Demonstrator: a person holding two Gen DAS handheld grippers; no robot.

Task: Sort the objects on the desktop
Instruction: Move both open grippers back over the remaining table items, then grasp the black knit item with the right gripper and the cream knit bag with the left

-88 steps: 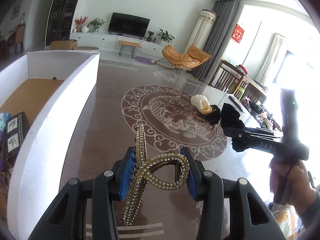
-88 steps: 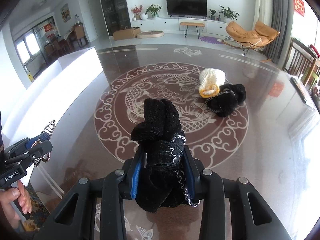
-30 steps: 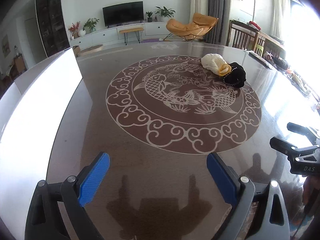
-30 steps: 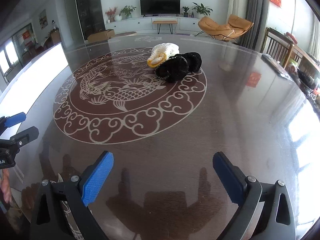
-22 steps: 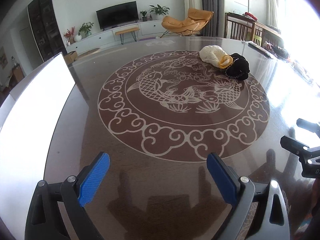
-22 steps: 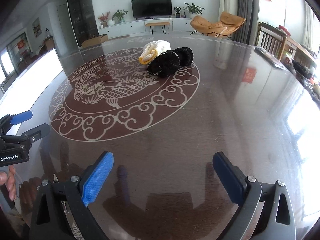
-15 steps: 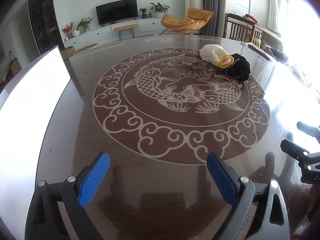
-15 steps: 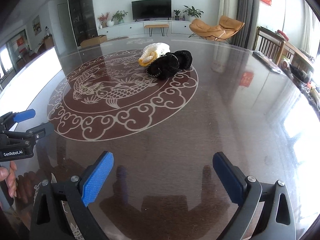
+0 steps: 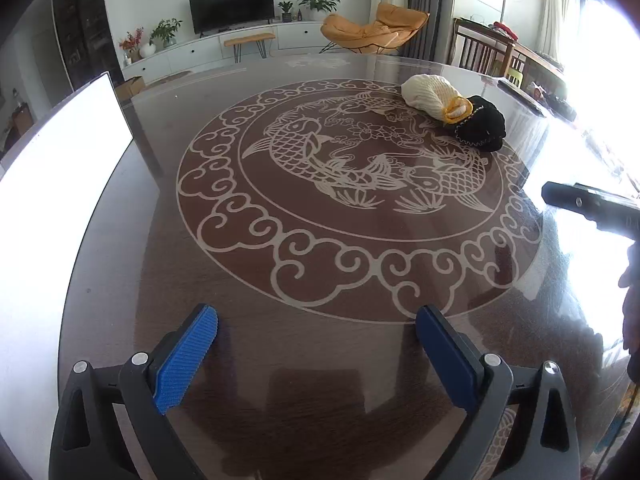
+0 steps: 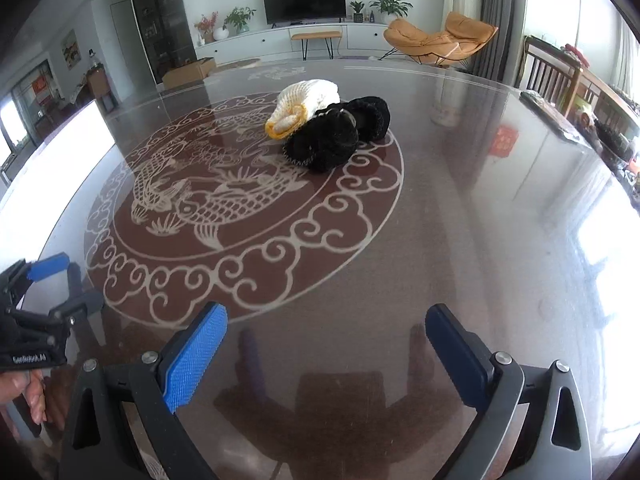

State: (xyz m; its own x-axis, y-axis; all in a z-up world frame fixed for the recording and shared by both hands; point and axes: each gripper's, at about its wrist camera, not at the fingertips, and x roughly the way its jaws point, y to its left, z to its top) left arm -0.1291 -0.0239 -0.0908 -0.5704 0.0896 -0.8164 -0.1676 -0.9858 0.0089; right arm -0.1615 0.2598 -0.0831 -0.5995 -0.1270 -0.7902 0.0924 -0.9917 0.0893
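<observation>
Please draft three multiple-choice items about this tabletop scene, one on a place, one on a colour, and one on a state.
1. Where does the white knitted item lie relative to the black fuzzy items?
A. Touching them, on the far part of the round fish pattern
B. Inside the white box
C. Between the right gripper's fingers

2. What colour is the trim at the white knitted item's opening?
A. Red
B. Yellow
C. Green

3. What state are the left gripper and right gripper in?
A. Both shut on black cloth
B. Left open, right shut
C. Both open and empty

Answers: 1 A, the white piece rests against the black pile on the table pattern's far side. 2 B, a yellow band rings the opening. 3 C, each wrist view shows wide-spread blue pads with only bare table between.
</observation>
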